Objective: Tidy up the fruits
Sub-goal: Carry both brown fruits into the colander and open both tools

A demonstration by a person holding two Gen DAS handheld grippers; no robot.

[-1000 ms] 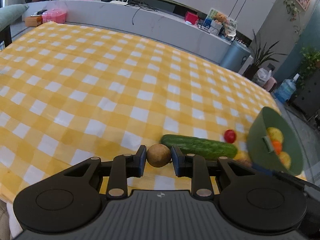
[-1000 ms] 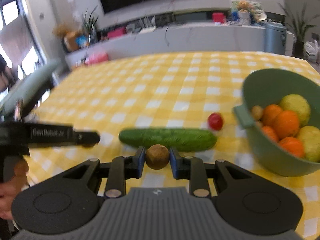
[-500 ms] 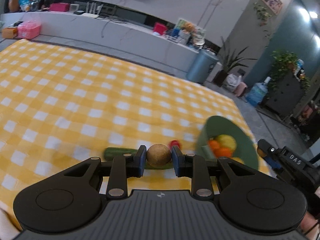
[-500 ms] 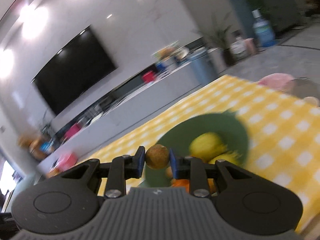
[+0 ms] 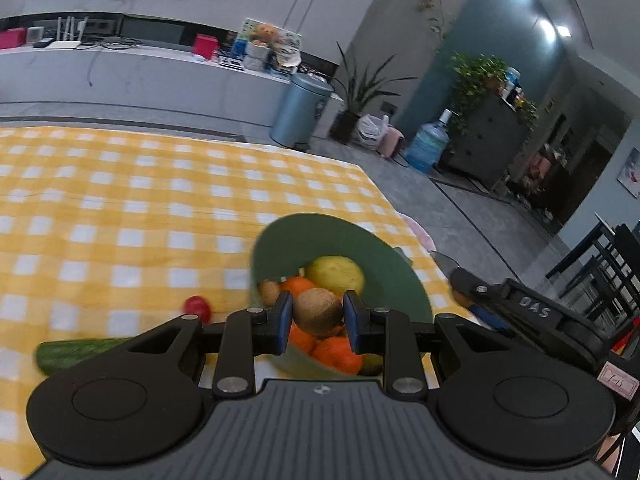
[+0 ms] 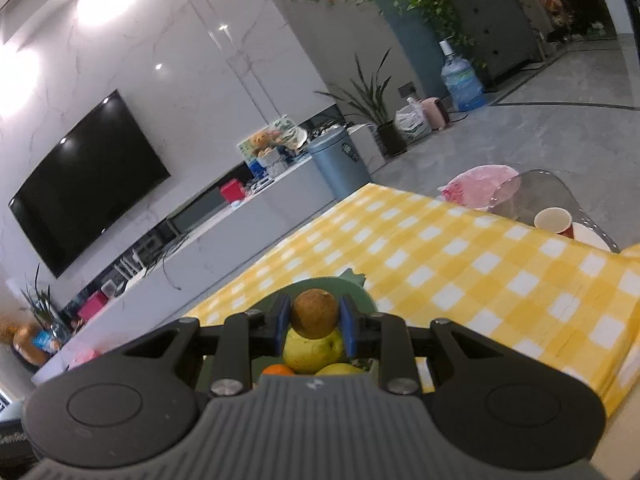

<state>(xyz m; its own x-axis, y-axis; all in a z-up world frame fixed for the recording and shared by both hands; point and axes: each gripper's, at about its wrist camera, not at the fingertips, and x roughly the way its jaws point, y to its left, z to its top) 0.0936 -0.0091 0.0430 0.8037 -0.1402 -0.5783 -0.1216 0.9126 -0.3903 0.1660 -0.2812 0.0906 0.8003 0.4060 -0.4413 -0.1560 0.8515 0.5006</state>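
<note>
My left gripper (image 5: 318, 314) is shut on a small round brown fruit (image 5: 318, 311) and holds it over the green bowl (image 5: 340, 236). The bowl holds a yellow-green fruit (image 5: 336, 276), oranges (image 5: 336, 354) and a small brown fruit (image 5: 269, 291). My right gripper (image 6: 314, 318) is shut on another brown fruit (image 6: 314, 312), above the same bowl (image 6: 360, 292), over a yellow-green fruit (image 6: 314, 354). The right gripper's body shows in the left wrist view (image 5: 532, 320) at the bowl's right. A cucumber (image 5: 76, 354) and a small red tomato (image 5: 198, 308) lie on the yellow checked cloth left of the bowl.
The yellow checked tablecloth (image 5: 120, 208) covers the table, whose right edge runs just past the bowl. A paper cup (image 6: 554, 220) and a clear chair back (image 6: 540, 192) stand at the table's far side. A grey bin (image 5: 300, 110) and a water bottle (image 5: 430, 148) are on the floor beyond.
Both grippers, each still holding its brown fruit, have swung right from the cucumber to over the green bowl. The right gripper has tilted upward.
</note>
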